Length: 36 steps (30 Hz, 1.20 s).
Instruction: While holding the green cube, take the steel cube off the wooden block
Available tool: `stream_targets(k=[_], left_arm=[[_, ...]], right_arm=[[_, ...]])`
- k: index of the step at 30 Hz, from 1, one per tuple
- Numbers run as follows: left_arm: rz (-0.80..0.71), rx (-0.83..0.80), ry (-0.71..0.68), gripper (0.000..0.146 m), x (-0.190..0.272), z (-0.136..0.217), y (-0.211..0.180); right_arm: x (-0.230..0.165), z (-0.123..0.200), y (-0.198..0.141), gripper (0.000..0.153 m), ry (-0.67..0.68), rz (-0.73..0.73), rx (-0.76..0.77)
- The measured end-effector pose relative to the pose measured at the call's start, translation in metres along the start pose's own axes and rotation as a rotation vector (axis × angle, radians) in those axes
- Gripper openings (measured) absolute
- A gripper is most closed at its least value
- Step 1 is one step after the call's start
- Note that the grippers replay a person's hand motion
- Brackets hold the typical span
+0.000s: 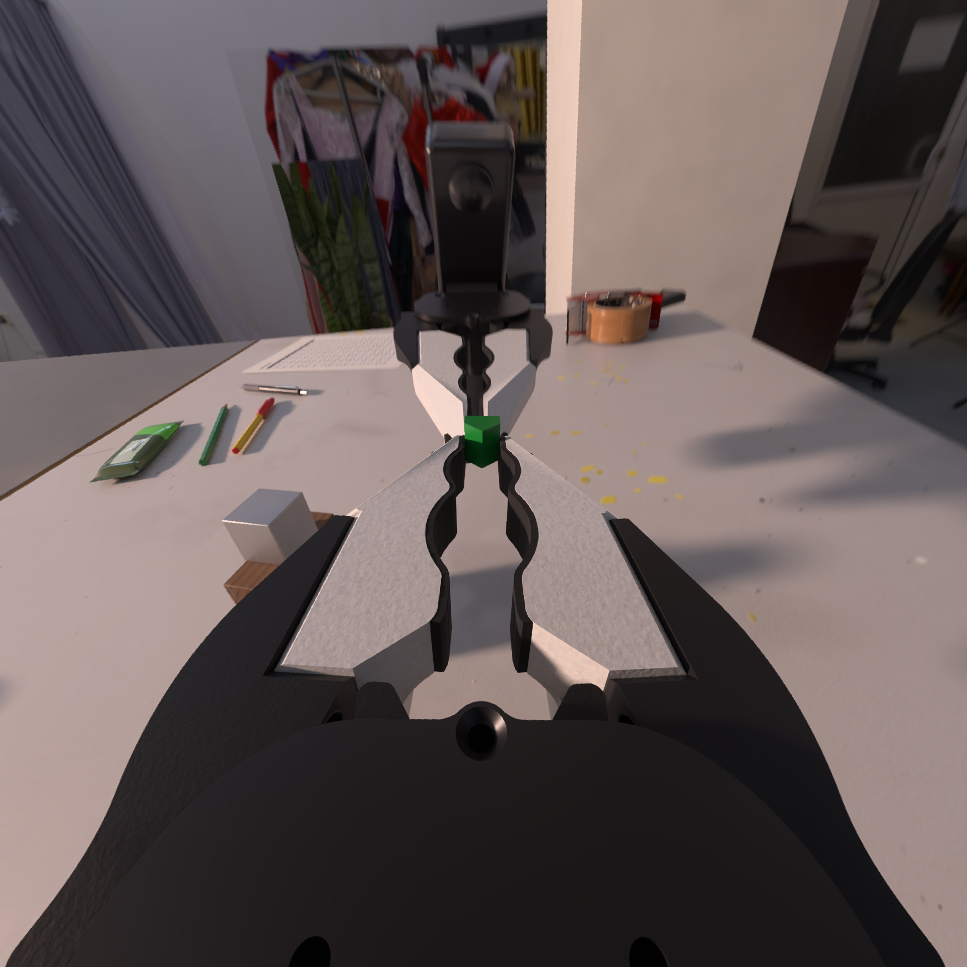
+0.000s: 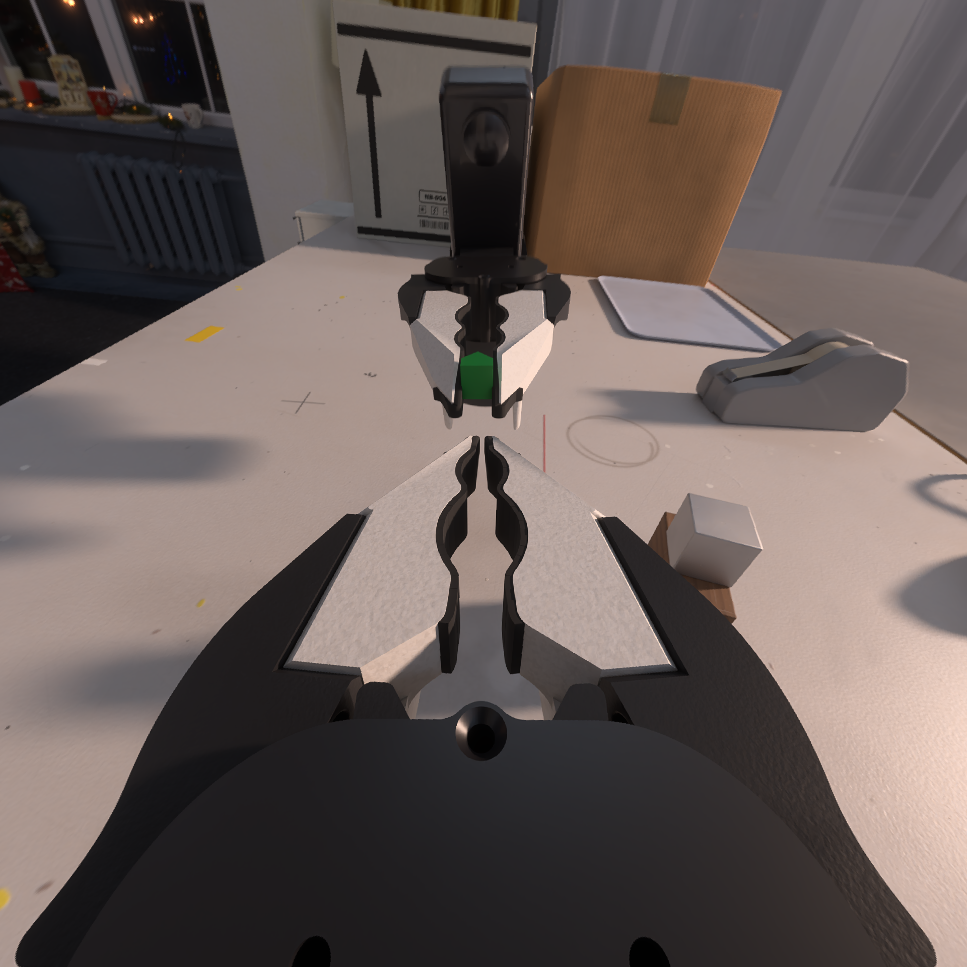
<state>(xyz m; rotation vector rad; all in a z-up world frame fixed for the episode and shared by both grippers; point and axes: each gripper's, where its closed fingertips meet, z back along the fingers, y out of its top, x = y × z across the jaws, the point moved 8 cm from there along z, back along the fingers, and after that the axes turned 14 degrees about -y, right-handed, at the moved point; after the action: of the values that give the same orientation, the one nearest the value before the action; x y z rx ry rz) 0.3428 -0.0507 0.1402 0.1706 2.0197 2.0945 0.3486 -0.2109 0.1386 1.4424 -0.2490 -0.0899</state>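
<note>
My left gripper (image 1: 481, 445) is shut on the small green cube (image 1: 481, 442) at its fingertips, held above the table. In the right wrist view the left gripper (image 2: 481, 405) faces me with the green cube (image 2: 477, 378) between its fingers. My right gripper (image 2: 481, 439) is shut and empty, its tips just short of the left gripper's tips. It also shows in the left wrist view (image 1: 475, 413), facing me. The steel cube (image 1: 268, 523) sits on the wooden block (image 1: 246, 581) left of my left gripper. In the right wrist view the steel cube (image 2: 714, 539) and wooden block (image 2: 706, 594) lie to the right.
On the white table (image 1: 732, 523) lie a green packet (image 1: 137, 451), a green pencil (image 1: 213, 434), a red-yellow pen (image 1: 254, 425), a silver pen (image 1: 274, 389), a paper sheet (image 1: 324, 353) and a tape gun (image 1: 617, 314). A grey tape dispenser (image 2: 803, 379), a white tray (image 2: 680, 314) and cardboard boxes (image 2: 643, 172) stand far right.
</note>
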Motion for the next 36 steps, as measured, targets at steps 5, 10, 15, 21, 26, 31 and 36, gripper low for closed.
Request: stream_targets(k=[5,10,15,21,26,31,36], left_arm=[[-0.077,-0.138,0.006,0.011,0.005,-0.003,-0.002],[-0.109,-0.148,0.008,0.011,0.006,-0.003,-0.001],[-0.124,-0.135,0.012,0.011,0.007,-0.002,0.000],[-0.130,-0.134,0.036,0.011,0.004,-0.001,0.003],[-0.125,-0.030,0.140,0.011,-0.002,0.014,0.015],[-0.073,-0.003,0.225,0.011,-0.010,0.024,0.019],[-0.034,-0.006,0.256,0.011,-0.013,0.024,0.019]], right_arm=[[-0.003,-0.001,-0.003,0.003,0.038,0.004,-0.049],[-0.003,-0.001,-0.005,0.019,0.056,-0.006,-0.060],[-0.003,-0.001,-0.005,0.022,0.057,-0.009,-0.062],[0.000,0.000,-0.004,0.022,0.027,-0.004,-0.042],[0.021,0.018,0.005,0.031,-0.080,0.025,-0.004],[0.068,0.044,-0.003,0.040,-0.336,-0.003,-0.047],[0.088,0.029,-0.036,0.084,-0.321,-0.145,-0.140]])
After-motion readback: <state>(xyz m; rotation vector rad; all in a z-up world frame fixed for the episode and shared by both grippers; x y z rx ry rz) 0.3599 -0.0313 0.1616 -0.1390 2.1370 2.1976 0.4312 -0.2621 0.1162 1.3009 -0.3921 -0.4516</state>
